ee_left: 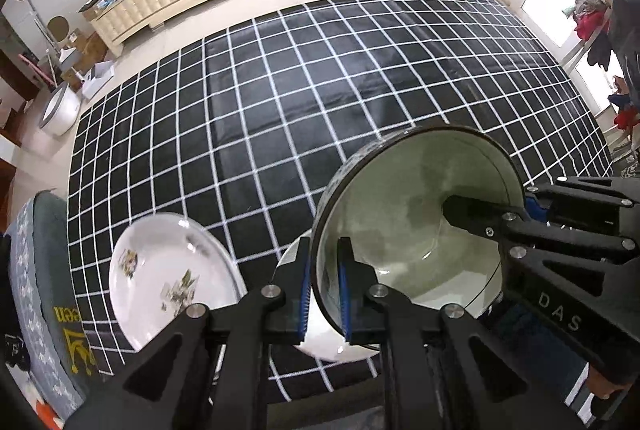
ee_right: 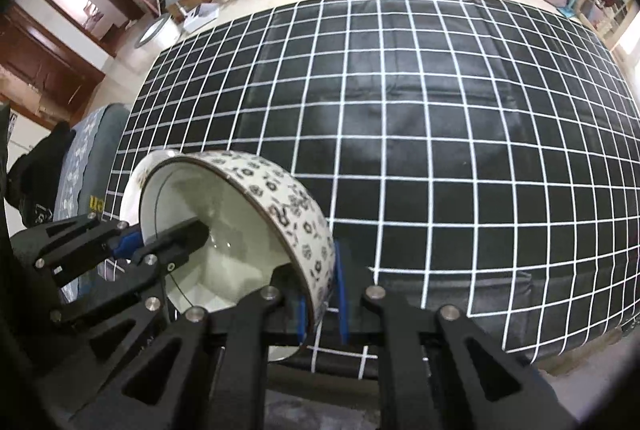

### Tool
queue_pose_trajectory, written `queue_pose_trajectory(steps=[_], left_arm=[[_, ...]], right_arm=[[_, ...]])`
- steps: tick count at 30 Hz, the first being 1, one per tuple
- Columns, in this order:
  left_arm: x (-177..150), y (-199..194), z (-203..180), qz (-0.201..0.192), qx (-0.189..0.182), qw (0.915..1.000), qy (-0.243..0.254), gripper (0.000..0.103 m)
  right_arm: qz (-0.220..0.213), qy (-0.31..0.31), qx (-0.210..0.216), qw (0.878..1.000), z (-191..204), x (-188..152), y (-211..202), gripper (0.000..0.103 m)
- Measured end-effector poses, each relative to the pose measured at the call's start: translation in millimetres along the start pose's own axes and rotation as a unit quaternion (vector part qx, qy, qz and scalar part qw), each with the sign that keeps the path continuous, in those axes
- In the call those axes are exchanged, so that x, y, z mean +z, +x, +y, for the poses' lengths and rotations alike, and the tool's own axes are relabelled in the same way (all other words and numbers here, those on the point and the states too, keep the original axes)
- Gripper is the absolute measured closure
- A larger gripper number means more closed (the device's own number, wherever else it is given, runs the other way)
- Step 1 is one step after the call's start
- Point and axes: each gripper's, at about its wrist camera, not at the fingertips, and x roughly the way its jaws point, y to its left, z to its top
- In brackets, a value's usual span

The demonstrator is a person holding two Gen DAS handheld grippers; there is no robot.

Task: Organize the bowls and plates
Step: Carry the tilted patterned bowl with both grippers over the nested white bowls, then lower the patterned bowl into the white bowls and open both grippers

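Both my grippers, left gripper (ee_left: 323,290) and right gripper (ee_right: 323,294), are clamped on the patterned bowl's (ee_right: 280,206) rim, lifted over the checked cloth (ee_right: 440,110). I'd lower it level, gently, releasing together.

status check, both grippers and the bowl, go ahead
Left gripper and right gripper both clamped on bowl rim, opposite sides. Bowl tilted, above a white dish. Floral plate at left.
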Motion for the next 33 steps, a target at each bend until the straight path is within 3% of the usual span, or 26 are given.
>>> queue_pose_trajectory(steps=[16,22,26,33], left_arm=[[-43.2,15.5,20.4,0.018,0.011,0.9997,-0.011,0.093],[-45.7,20.3,25.2,0.011,-0.002,0.9999,-0.007,0.093],[-42.9,21.8,23.0,0.003,0.013,0.9999,0.006,0.093],[-41.6,26.4,29.9,0.006,0.004,1.0000,-0.006,0.093]], right_arm=[[0.055,-0.031,-0.022,0.998,35.4,-19.9,38.7,0.088],[0.061,-0.038,-0.043,0.996,36.2,-20.1,50.1,0.086],[0.063,-0.035,-0.042,0.997,35.3,-19.4,52.6,0.086],[0.073,-0.037,-0.042,0.996,36.5,-15.8,52.9,0.083]])
